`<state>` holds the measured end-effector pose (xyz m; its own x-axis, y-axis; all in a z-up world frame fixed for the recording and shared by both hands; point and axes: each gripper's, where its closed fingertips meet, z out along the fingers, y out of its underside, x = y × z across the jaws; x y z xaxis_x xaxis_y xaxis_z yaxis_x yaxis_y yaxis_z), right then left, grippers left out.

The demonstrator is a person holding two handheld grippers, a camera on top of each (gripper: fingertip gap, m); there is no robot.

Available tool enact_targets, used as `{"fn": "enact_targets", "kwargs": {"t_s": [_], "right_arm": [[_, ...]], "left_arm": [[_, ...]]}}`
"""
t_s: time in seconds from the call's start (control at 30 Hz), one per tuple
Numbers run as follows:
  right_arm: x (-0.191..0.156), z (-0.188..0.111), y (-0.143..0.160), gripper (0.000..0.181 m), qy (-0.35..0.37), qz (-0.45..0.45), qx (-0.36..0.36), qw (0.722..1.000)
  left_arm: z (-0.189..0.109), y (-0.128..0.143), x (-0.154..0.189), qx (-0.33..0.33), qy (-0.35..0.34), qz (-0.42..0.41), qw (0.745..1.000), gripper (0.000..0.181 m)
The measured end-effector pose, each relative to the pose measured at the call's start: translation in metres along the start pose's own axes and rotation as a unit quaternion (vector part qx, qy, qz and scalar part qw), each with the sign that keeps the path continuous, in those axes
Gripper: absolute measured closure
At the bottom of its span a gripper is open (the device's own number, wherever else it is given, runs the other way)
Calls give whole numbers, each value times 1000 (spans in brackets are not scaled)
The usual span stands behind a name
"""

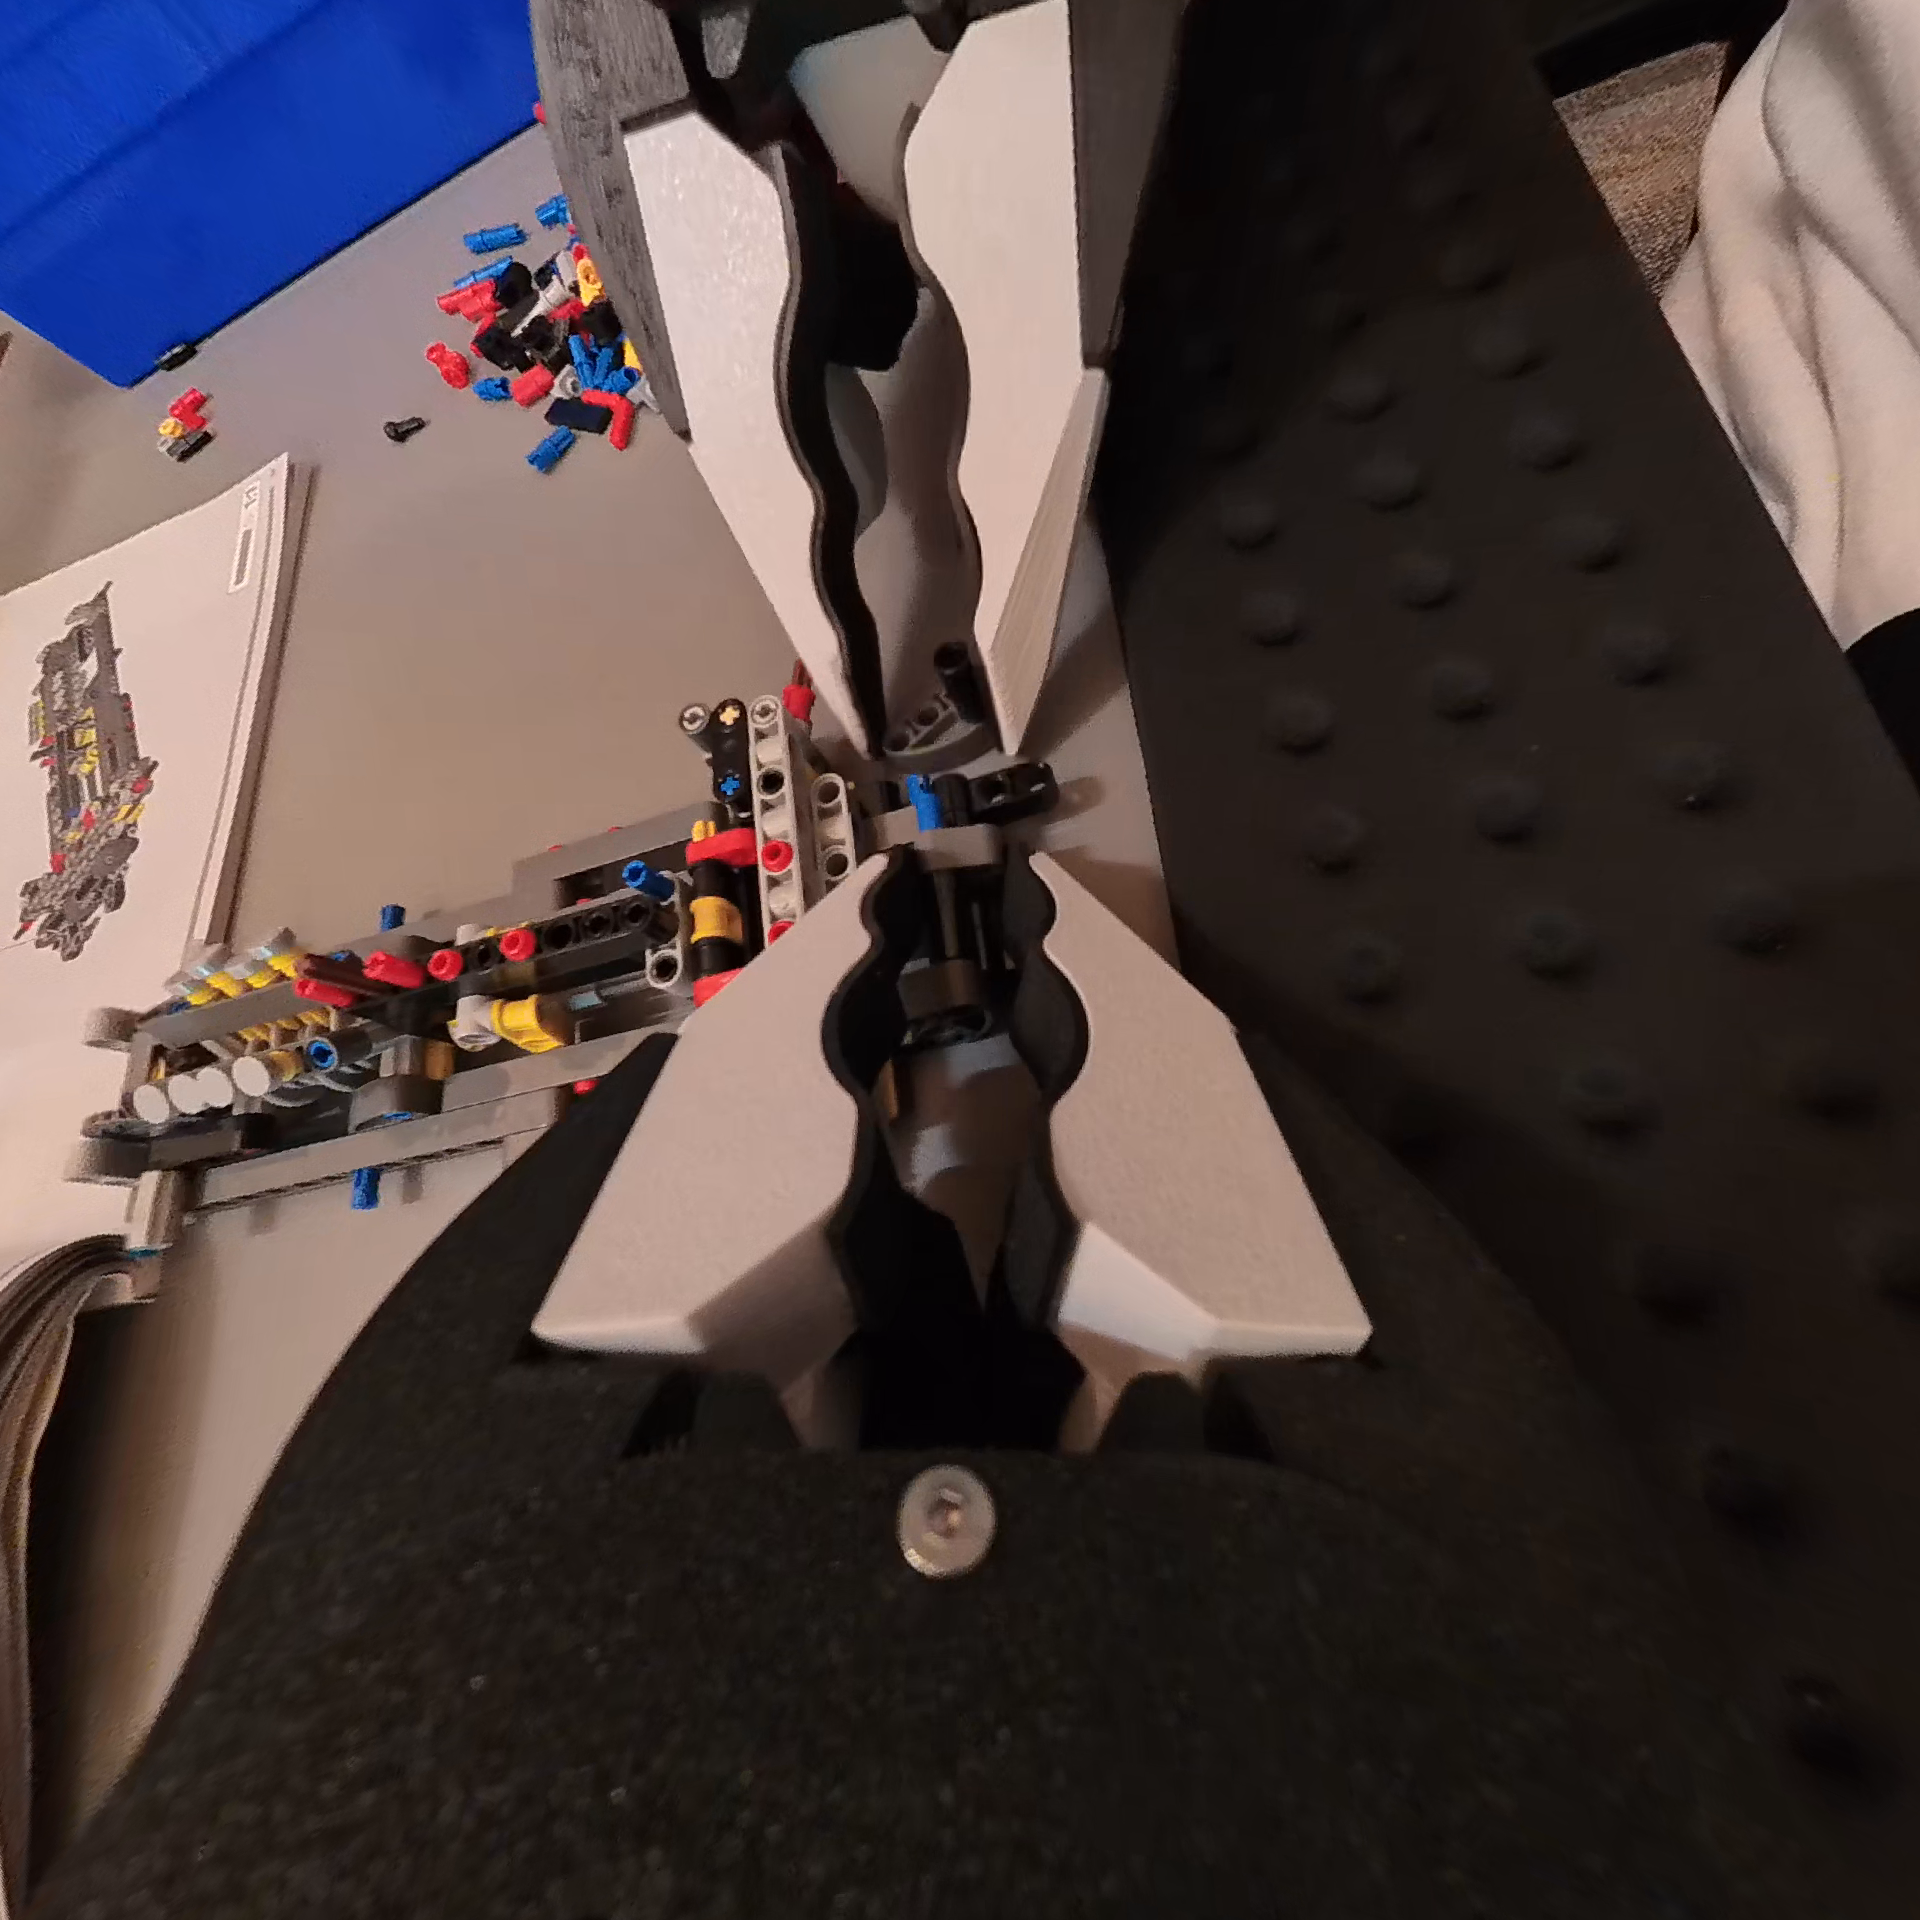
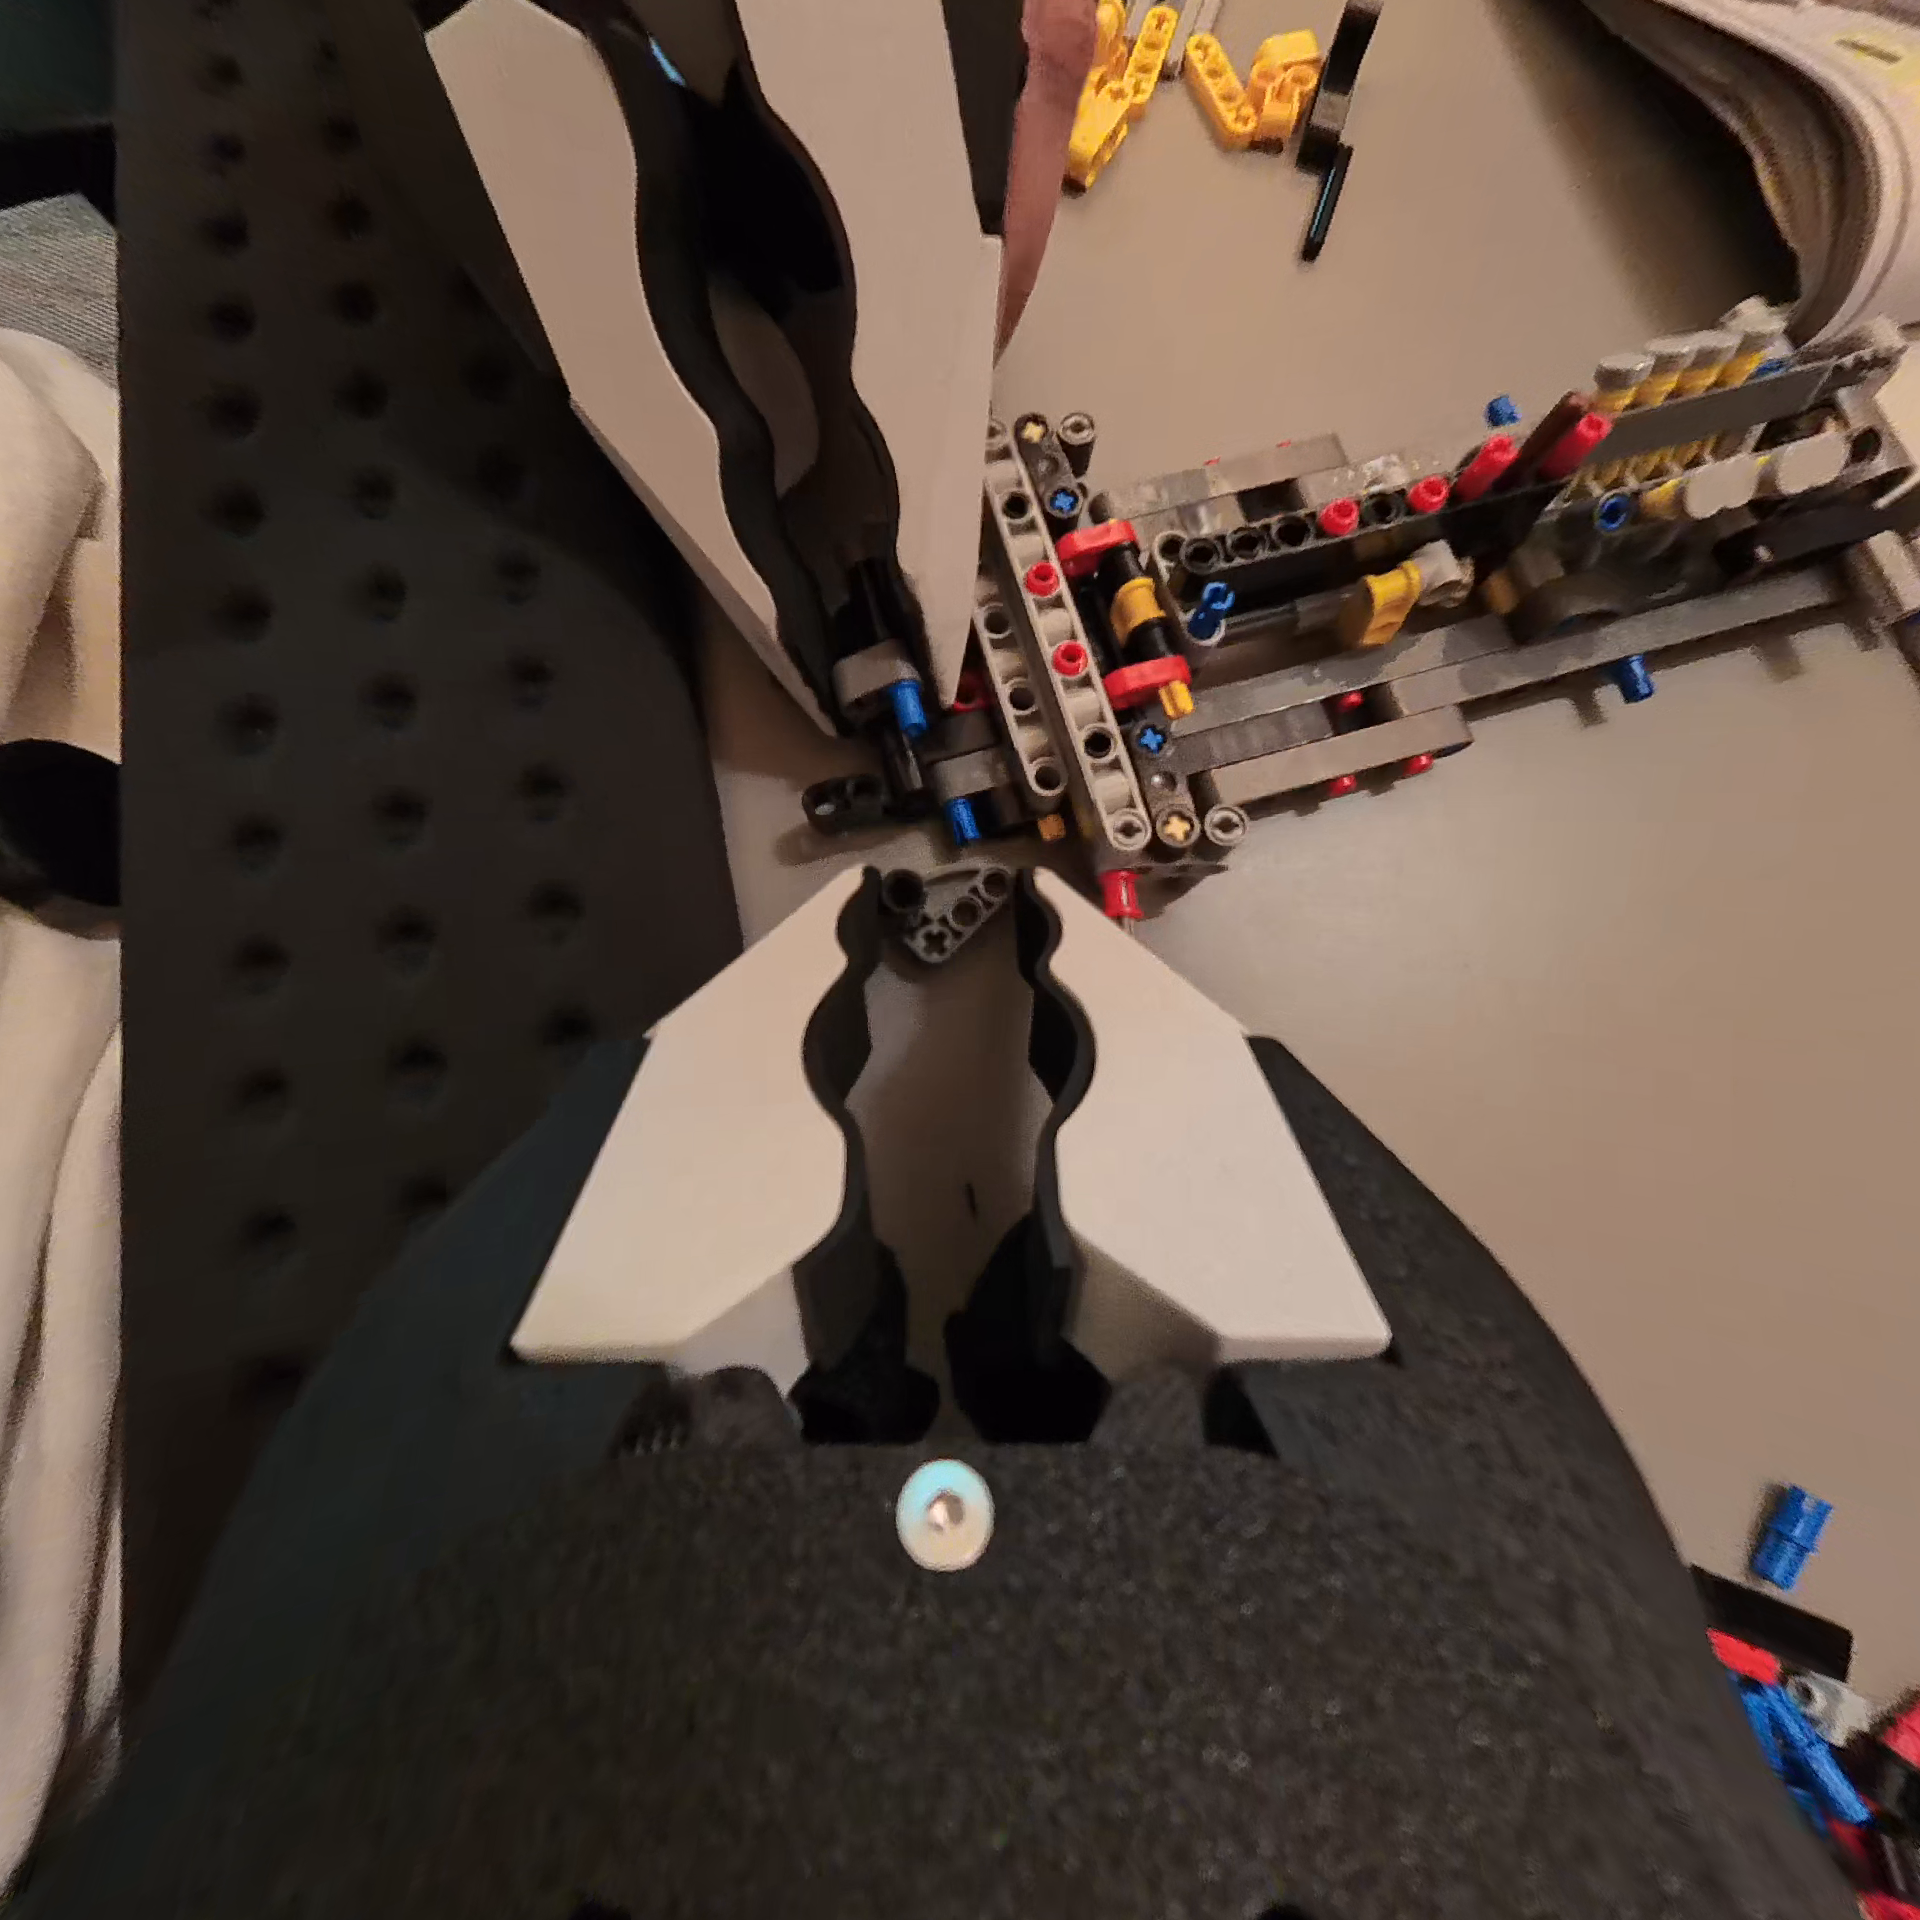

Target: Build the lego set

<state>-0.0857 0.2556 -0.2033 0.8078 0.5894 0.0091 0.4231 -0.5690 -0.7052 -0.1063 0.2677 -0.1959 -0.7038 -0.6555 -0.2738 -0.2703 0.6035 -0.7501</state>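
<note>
One lego chassis [image 2: 1351, 613], long grey/black beam frame with red, blue and yellow pins, lies flat on the beige table [image 2: 1455, 1091]. Both grippers meet tip to tip at its near end.

Left gripper [image 1: 940, 862]: fingers clamped on the chassis end, on the grey beam with black connector and blue pin; a black axle and grey cylinder sit between the fingers further back.

Right gripper [image 2: 951, 894]: fingers closed on one small dark grey triangular piece [image 2: 945, 920], held just beside the chassis end, touching or nearly so; blur makes contact hard to call.

Counts on the chassis: four grey-capped yellow cylinders [image 2: 1688, 379] in a row at the far end.

Loose parts: one pile of red/blue/black pins [image 1: 540, 332], one small separate cluster [image 1: 185, 424], one lone black pin [image 1: 403, 427], one blue pin [image 2: 1789, 1536], a handful of yellow beams [image 2: 1195, 78].

One open instruction booklet [image 1: 135, 727] shows a model diagram; its text is too small to read. One blue bin [image 1: 208, 156] at the table's back.
</note>
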Motion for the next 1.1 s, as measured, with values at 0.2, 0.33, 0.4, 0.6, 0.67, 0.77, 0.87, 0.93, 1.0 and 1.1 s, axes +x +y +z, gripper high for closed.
{"fn": "enact_targets", "kwargs": {"t_s": [0.2, 0.33, 0.4, 0.6, 0.67, 0.77, 0.87, 0.93, 1.0, 1.1], "right_arm": [[-1, 0, 4, 157, -15, -3, -14, 1000], [-2, -3, 3, 158, -8, -2, -40, 999], [-2, -7, -2, 157, -1, 1, -38, 999], [5, -23, -39, 158, 80, -40, -9, 996], [6, -22, -44, 158, 107, -53, -24, 993], [10, -22, -45, 158, 141, -62, -42, 987], [8, -24, -45, 157, 151, -68, -48, 985], [7, -25, -44, 158, 163, -85, -60, 981], [7, -26, -44, 158, 186, -112, -71, 974], [11, -26, -40, 158, 226, -151, -98, 957]], "left_arm": [[0, 0, 0, 1, -1, 6, 1000, 167], [0, -1, 0, 1, -10, 17, 1000, 167], [-3, 0, 2, -4, -7, 17, 1000, 162], [-29, -52, -14, 90, 8, -158, 983, 159], [-28, -63, -16, 103, 26, -229, 968, 155], [-26, -64, -21, 98, 37, -312, 944, 164], [-23, -56, -22, 81, 26, -326, 941, 173], [-22, -58, -18, 78, 37, -335, 938, 176], [-19, -59, -14, 70, 46, -337, 938, 173], [-17, -55, -14, 49, 35, -346, 936, 168]]}}
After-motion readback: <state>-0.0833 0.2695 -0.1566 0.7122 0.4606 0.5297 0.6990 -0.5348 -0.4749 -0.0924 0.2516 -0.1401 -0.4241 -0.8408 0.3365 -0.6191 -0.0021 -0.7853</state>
